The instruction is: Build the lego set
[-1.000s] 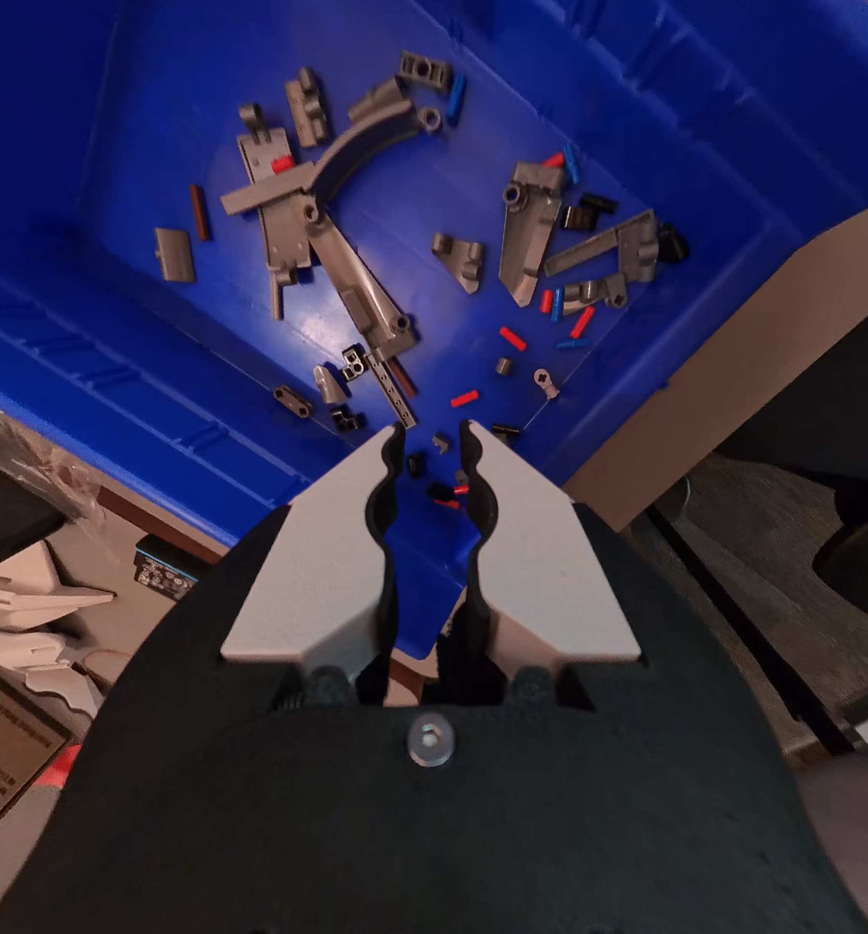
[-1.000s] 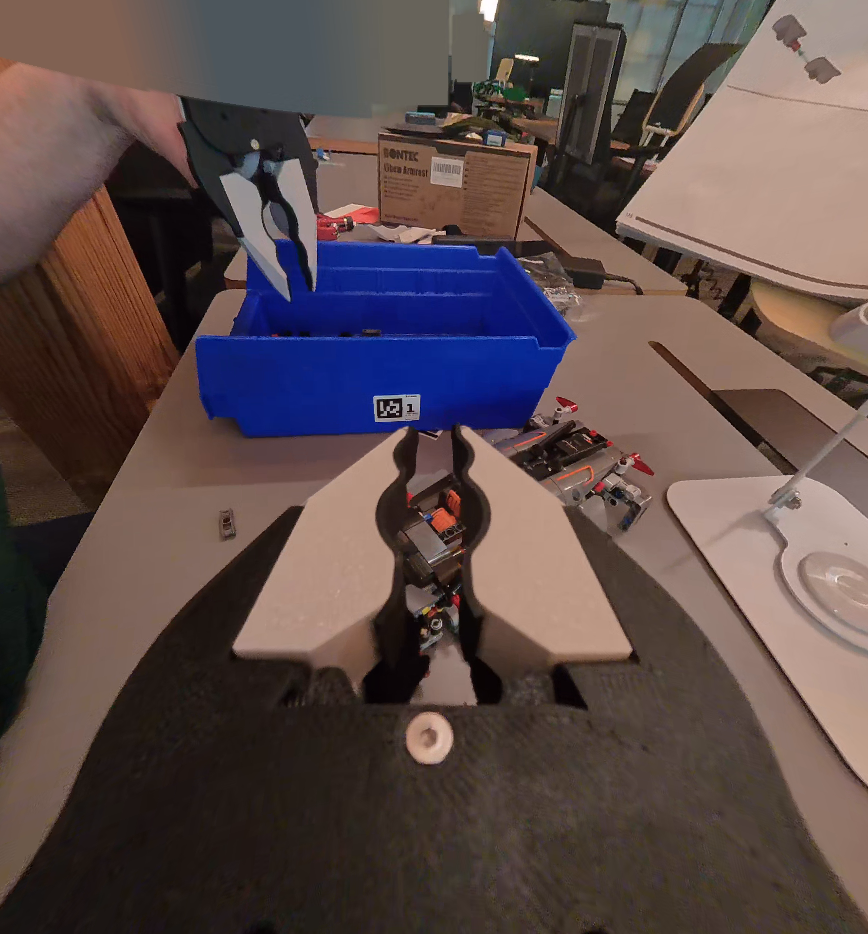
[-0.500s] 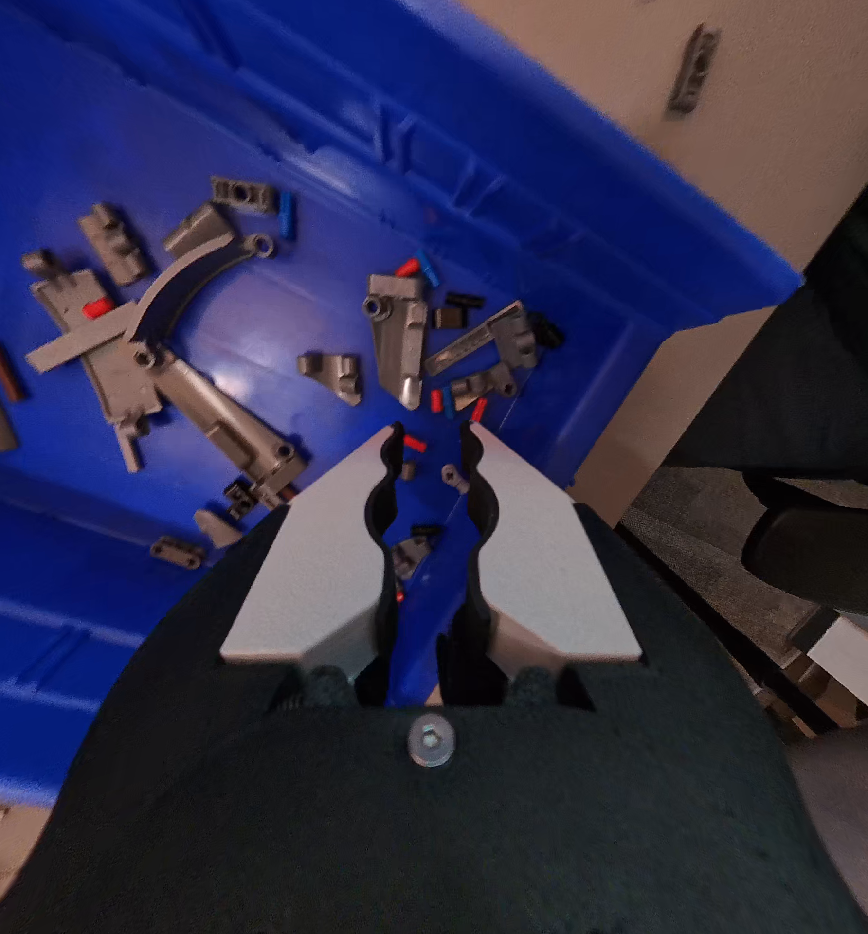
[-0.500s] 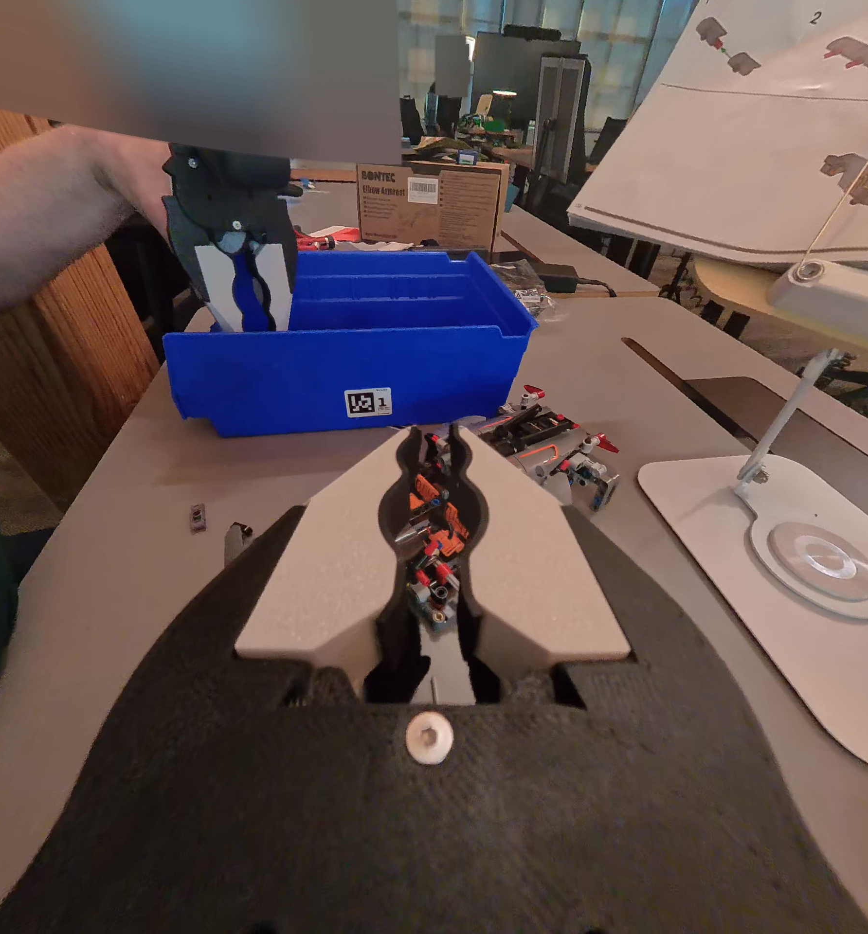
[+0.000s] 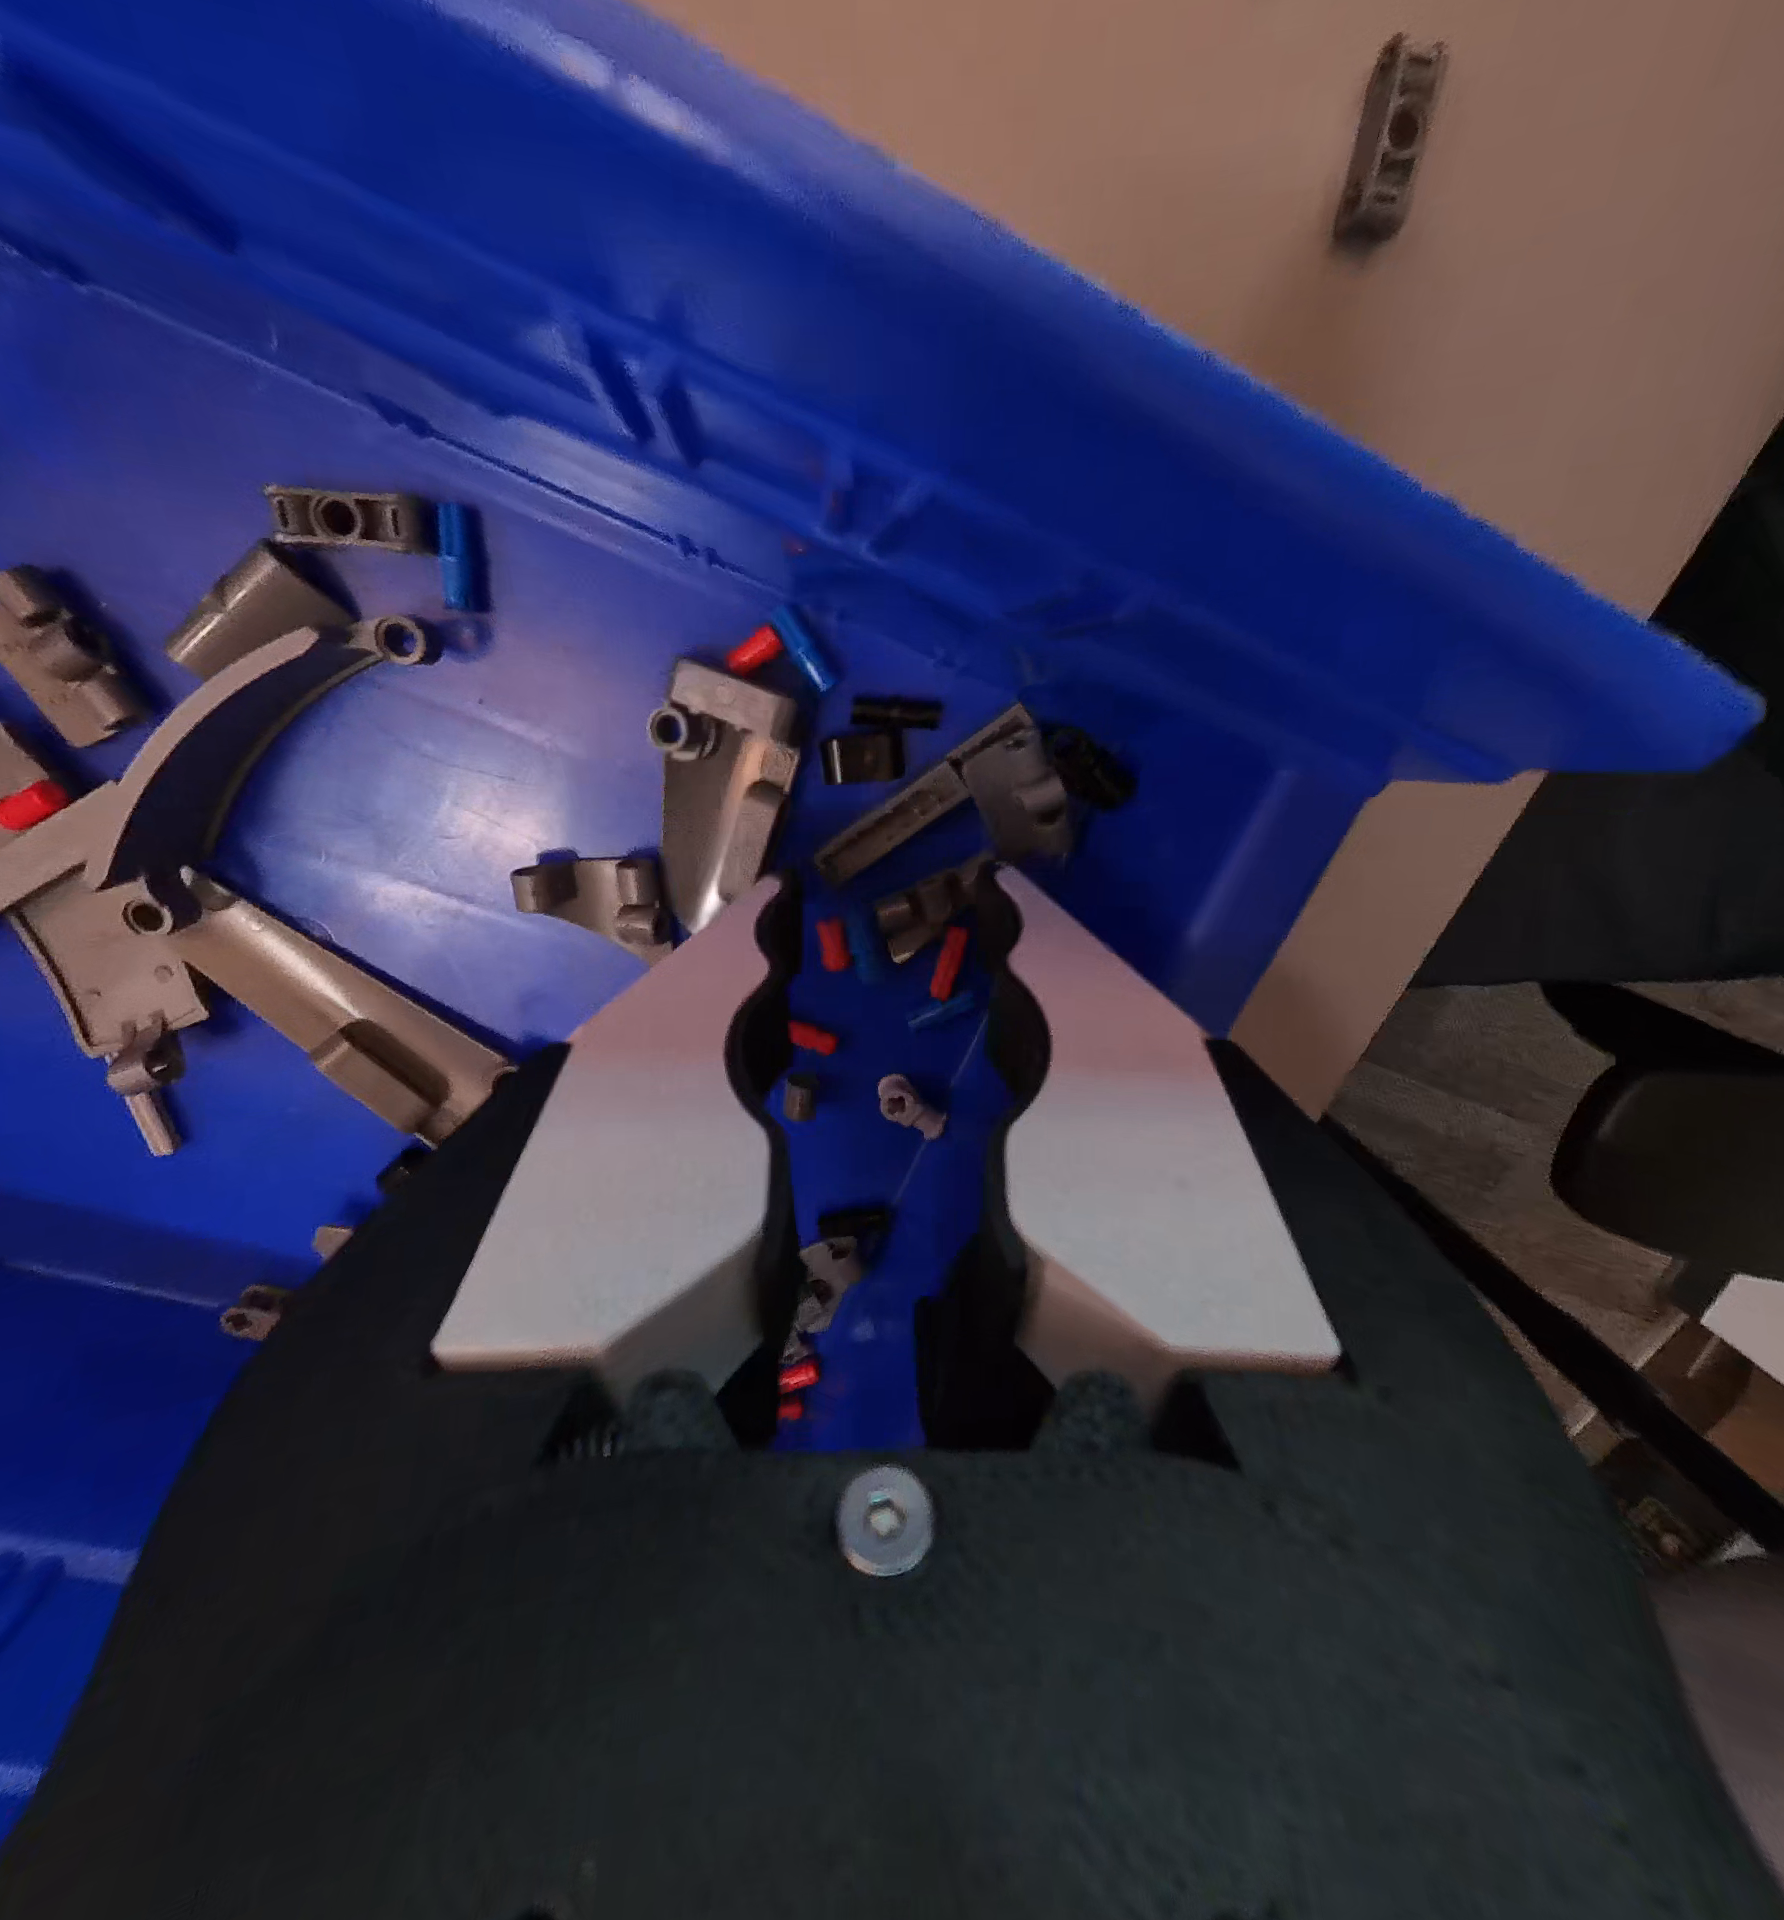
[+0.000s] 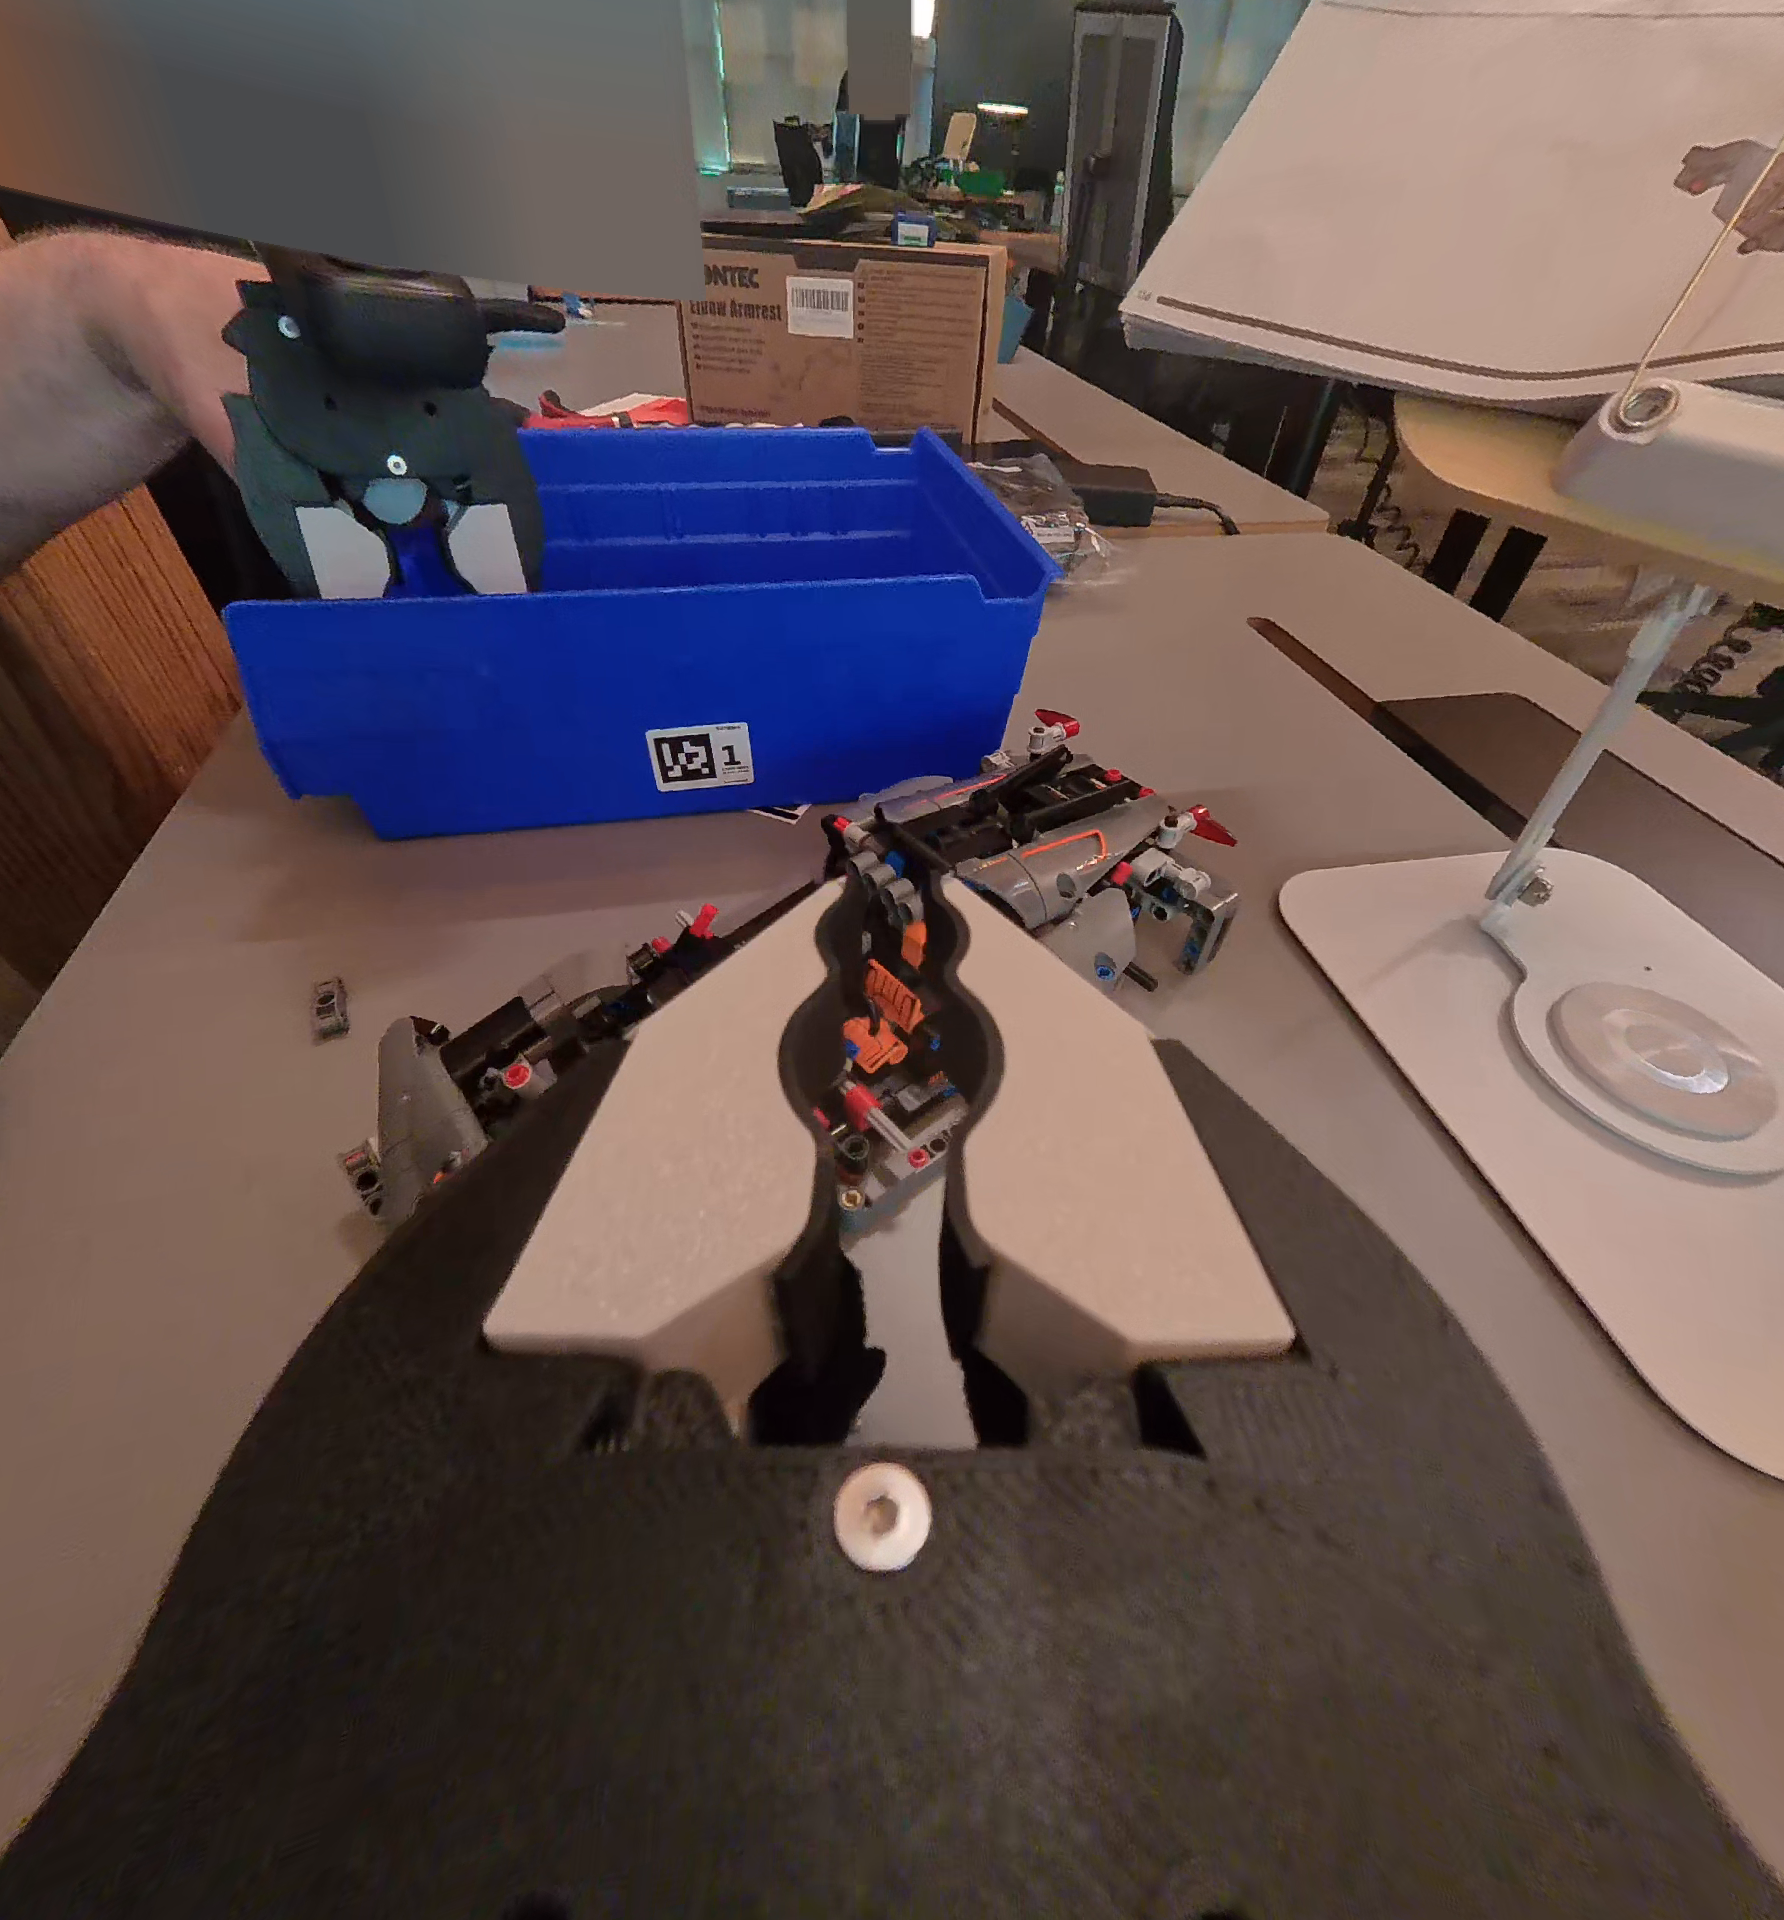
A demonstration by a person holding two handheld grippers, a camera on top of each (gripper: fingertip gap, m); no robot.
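My left gripper (image 5: pixel 883 883) is open and empty inside the blue bin (image 5: pixel 971 364), its tips above small red pins (image 5: pixel 948 956), a blue pin (image 5: pixel 940 1010) and a grey connector (image 5: pixel 914 920). Larger grey parts (image 5: pixel 722 800) lie farther in on the bin floor. In the right wrist view the left gripper (image 6: pixel 415 561) dips into the bin's left end (image 6: pixel 555 707). My right gripper (image 6: pixel 893 894) is shut on the middle of the grey, black and orange lego model (image 6: pixel 1064 862), which rests on the table in front of the bin.
A loose grey piece (image 6: pixel 329 1006) lies on the table left of the model. A white stand base (image 6: pixel 1594 1091) sits at the right with an instruction booklet (image 6: pixel 1490 187) above it. A cardboard box (image 6: pixel 846 322) stands behind the bin. There is about 30 centimetres between the tips of the two grippers.
My left gripper moved across the bin toward its corner, lowered over the small pins, and its jaws widened. My right gripper narrowed slightly on the model and stayed there.
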